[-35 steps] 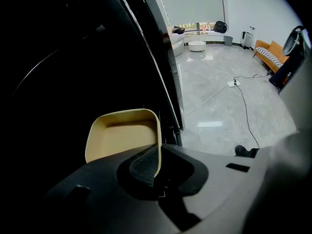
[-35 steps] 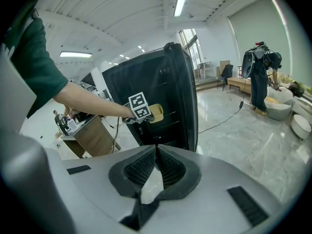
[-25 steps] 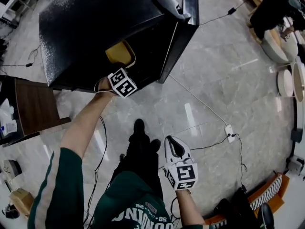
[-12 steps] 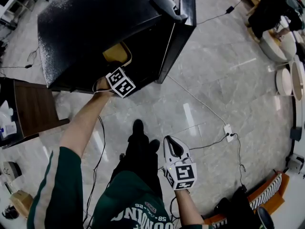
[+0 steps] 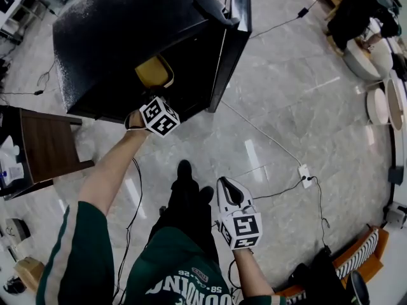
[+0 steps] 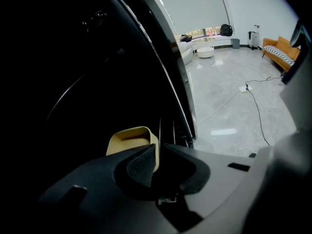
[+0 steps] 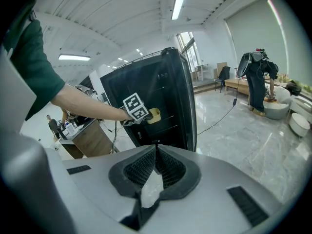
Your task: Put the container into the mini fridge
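The yellow container [image 5: 154, 72] sits inside the dark opening of the black mini fridge [image 5: 127, 30], whose door [image 5: 235, 24] stands open at the right. My left gripper [image 5: 154, 97] reaches into the opening. In the left gripper view its black jaws are closed on the right wall of the container [image 6: 127, 139], with the left gripper [image 6: 158, 152] pinching the rim. My white right gripper [image 5: 231, 194] hangs low over the floor, well short of the fridge. The right gripper [image 7: 156, 149] is shut and holds nothing. The right gripper view also shows the container [image 7: 154, 113] at the fridge front.
A brown wooden cabinet [image 5: 44, 142] stands left of the fridge. A white cable and power strip [image 5: 306, 175] lie on the marble floor to the right. The person's black shoe [image 5: 185, 170] is below the fridge. Round white stools [image 5: 380, 107] line the right edge.
The left gripper's marker cube has shifted slightly down and towards me and turned a little. The container stays in the fridge opening. The right gripper has hardly moved.
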A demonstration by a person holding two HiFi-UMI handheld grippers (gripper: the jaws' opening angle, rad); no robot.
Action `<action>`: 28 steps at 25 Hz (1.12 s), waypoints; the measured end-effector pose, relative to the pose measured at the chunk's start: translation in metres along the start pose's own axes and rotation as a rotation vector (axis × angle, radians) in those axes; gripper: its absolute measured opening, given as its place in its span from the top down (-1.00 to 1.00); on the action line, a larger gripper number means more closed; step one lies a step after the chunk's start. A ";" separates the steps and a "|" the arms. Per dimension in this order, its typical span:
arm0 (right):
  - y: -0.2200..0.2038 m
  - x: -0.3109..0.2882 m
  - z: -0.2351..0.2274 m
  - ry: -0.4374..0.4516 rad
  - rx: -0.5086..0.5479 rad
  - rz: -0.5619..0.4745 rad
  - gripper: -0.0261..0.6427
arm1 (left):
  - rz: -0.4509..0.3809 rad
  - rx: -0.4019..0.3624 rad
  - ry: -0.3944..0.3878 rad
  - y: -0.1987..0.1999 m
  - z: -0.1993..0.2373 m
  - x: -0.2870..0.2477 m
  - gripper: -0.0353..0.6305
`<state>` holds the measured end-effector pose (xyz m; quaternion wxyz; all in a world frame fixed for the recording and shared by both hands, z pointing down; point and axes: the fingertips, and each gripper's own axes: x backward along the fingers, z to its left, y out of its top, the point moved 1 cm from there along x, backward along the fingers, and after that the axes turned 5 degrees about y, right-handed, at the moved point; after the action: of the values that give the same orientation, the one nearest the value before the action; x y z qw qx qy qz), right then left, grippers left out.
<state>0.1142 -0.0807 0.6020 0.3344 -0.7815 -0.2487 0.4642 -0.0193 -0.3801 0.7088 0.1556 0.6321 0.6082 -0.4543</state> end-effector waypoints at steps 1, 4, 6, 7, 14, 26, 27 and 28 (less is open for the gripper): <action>0.001 0.002 0.001 0.001 0.001 -0.005 0.81 | -0.010 0.000 -0.003 0.001 -0.004 0.006 0.74; 0.002 0.007 0.005 0.007 0.010 -0.011 0.81 | -0.036 -0.006 -0.025 0.004 -0.019 0.024 0.82; 0.001 0.010 0.007 0.014 0.016 -0.008 0.81 | -0.056 0.004 -0.043 0.006 -0.028 0.039 0.85; 0.002 0.011 0.009 0.018 0.020 -0.008 0.81 | -0.071 0.010 -0.050 0.008 -0.032 0.048 0.85; 0.016 0.028 0.018 0.033 0.035 -0.042 0.81 | -0.152 -0.024 -0.089 0.022 -0.061 0.119 0.85; 0.064 0.055 0.024 0.003 -0.002 -0.177 0.81 | -0.298 0.111 -0.122 0.045 -0.071 0.243 0.85; 0.069 0.057 0.024 0.002 -0.010 -0.188 0.81 | -0.314 0.132 -0.121 0.047 -0.070 0.254 0.85; 0.074 0.060 0.025 0.006 -0.014 -0.200 0.81 | -0.333 0.150 -0.118 0.048 -0.068 0.265 0.85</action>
<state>0.1248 -0.0801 0.5040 0.3744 -0.7566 -0.3277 0.4243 0.0106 -0.1728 0.5257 0.0663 0.5046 0.6587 -0.5542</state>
